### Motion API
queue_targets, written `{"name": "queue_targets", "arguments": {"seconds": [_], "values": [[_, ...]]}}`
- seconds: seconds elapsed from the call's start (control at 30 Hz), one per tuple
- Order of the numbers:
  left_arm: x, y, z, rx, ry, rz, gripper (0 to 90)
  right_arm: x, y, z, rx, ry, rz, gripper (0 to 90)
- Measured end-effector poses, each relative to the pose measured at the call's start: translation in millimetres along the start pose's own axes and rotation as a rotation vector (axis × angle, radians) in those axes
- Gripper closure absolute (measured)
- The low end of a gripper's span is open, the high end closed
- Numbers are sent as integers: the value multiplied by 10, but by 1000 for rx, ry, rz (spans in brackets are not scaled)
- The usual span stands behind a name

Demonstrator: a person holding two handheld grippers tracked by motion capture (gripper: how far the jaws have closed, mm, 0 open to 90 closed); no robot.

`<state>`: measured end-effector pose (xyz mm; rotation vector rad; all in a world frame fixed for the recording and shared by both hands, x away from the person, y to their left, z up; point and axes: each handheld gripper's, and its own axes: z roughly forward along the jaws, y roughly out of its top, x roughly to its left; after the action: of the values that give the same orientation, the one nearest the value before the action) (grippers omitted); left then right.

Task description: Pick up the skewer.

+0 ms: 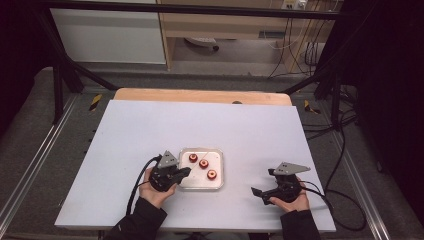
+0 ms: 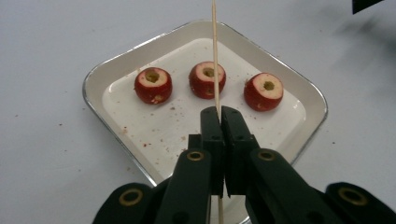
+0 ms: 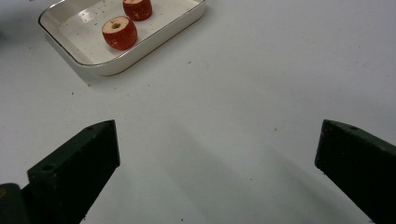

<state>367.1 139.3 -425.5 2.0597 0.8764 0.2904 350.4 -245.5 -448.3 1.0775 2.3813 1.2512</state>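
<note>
While the left gripper [image 2: 218, 114] hangs over the near-left edge of the white tray [image 2: 100, 77], its jaws are pressed together on a thin wooden skewer [image 2: 215, 51], which runs straight up between them and out past the tray's far rim in the left gripper view. Three cored red fruits [image 2: 207, 79] sit in a row inside the tray, cut faces up, apart from one another; the skewer crosses in front of the middle one, and whether it touches that fruit cannot be told. Reddish crumbs speckle the tray floor. On the high view the tray lies near the middle of the white table [image 1: 150, 125]. Well to its right, the right gripper [image 1: 263, 195] rests low over bare table, jaws spread wide with nothing between them.
</note>
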Motion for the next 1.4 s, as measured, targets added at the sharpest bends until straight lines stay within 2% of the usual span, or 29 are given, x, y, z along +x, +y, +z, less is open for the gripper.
{"name": "queue_targets", "arguments": {"seconds": [0.13, 0.33, 0.47, 0.63, 0.73, 0.77, 1.0, 1.03, 1.13, 1.2, 1.23, 1.3, 1.4], "values": [[-18, 22, -13, 19, -10, 32, 883, 54, 36, 31, 4, 2, -28, 5], [-25, 58, -47, 42, -39, 51, 884, 170, 120, 99, 23, -4, -68, 5], [-33, 99, -84, 39, -44, 69, 883, 249, 183, 126, 38, -12, -106, 8], [-56, 119, -87, 63, -59, 96, 883, 335, 272, 152, 62, -35, -165, 14], [-56, 111, -77, 84, -70, 108, 884, 418, 344, 195, 77, -45, -218, 17], [-55, 111, -74, 90, -70, 114, 884, 418, 344, 195, 77, -45, -218, 17], [-74, 133, -85, 127, -68, 162, 883, 553, 464, 288, 111, -50, -308, 24], [-83, 137, -84, 129, -70, 165, 883, 553, 464, 288, 111, -50, -308, 24], [-111, 158, -78, 151, -83, 186, 884, 624, 529, 312, 126, -56, -364, 34], [-136, 178, -71, 163, -85, 201, 884, 645, 543, 317, 129, -58, -377, 36], [-151, 186, -66, 160, -90, 202, 884, 685, 568, 329, 136, -63, -410, 40], [-176, 205, -51, 168, -96, 215, 884, 719, 583, 342, 141, -64, -442, 48], [-220, 228, -16, 182, -102, 228, 884, 746, 595, 353, 149, -66, -467, 56]]}}
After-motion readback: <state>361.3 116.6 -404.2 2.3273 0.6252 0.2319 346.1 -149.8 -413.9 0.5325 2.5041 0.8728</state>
